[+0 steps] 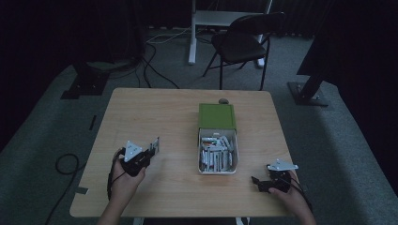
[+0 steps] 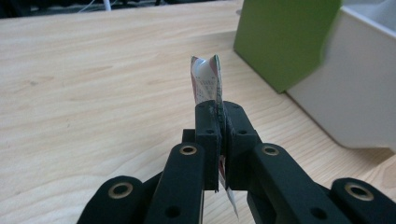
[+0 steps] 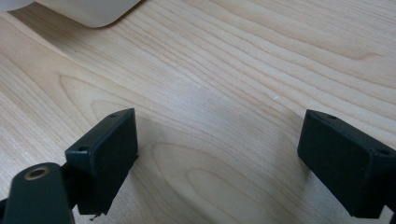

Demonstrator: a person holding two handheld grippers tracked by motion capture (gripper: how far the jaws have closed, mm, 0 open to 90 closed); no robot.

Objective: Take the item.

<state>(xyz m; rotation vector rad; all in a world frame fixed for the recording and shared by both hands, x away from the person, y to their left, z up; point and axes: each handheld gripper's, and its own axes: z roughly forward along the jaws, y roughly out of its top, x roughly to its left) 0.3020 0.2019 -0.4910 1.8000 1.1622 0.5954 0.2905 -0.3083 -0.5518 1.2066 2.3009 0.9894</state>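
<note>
Left gripper (image 1: 154, 146) is pinching a sachet (image 2: 206, 83) upright, white tray (image 1: 201, 169) lying at its 3 o'clock; right gripper (image 1: 256, 182) is gaping wide, empty.

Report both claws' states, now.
Left claw: shut on a packet.
Right claw: open, nothing between its jaws.

There stood one light wooden table (image 1: 141, 117) | one white plastic tray (image 1: 199, 151) | one green box (image 1: 216, 116) | one black folding chair (image 1: 244, 40) | two black grippers, left (image 1: 155, 145), right (image 1: 256, 182)
</note>
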